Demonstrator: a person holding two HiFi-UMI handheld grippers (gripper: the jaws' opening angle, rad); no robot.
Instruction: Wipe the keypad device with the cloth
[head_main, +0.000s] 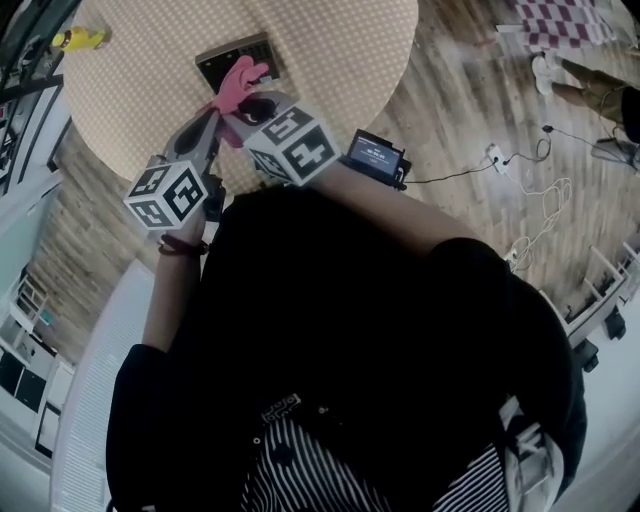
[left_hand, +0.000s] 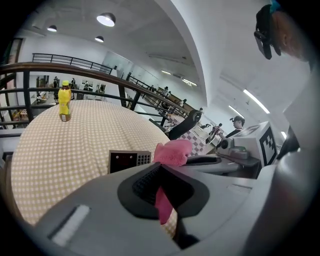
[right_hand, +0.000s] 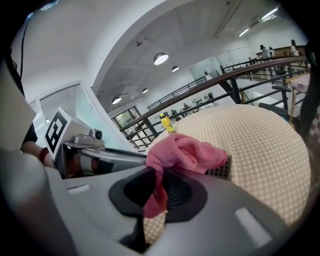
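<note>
The dark keypad device (head_main: 237, 58) lies flat on the round checked table (head_main: 330, 50), just beyond both grippers. A pink cloth (head_main: 240, 85) hangs bunched over its near edge. My left gripper (head_main: 210, 122) and my right gripper (head_main: 246, 106) meet at the cloth, side by side. In the left gripper view a strip of the cloth (left_hand: 163, 204) is pinched between the shut jaws, with the keypad device (left_hand: 129, 161) ahead. In the right gripper view the cloth (right_hand: 182, 152) is clamped in the shut jaws and covers part of the keypad device (right_hand: 221, 173).
A yellow bottle (head_main: 78, 39) stands at the table's far left edge, also in the left gripper view (left_hand: 64, 101). A small screen unit (head_main: 376, 155) sits on the right forearm. Cables (head_main: 520, 170) lie on the wooden floor at right. Railings run behind the table.
</note>
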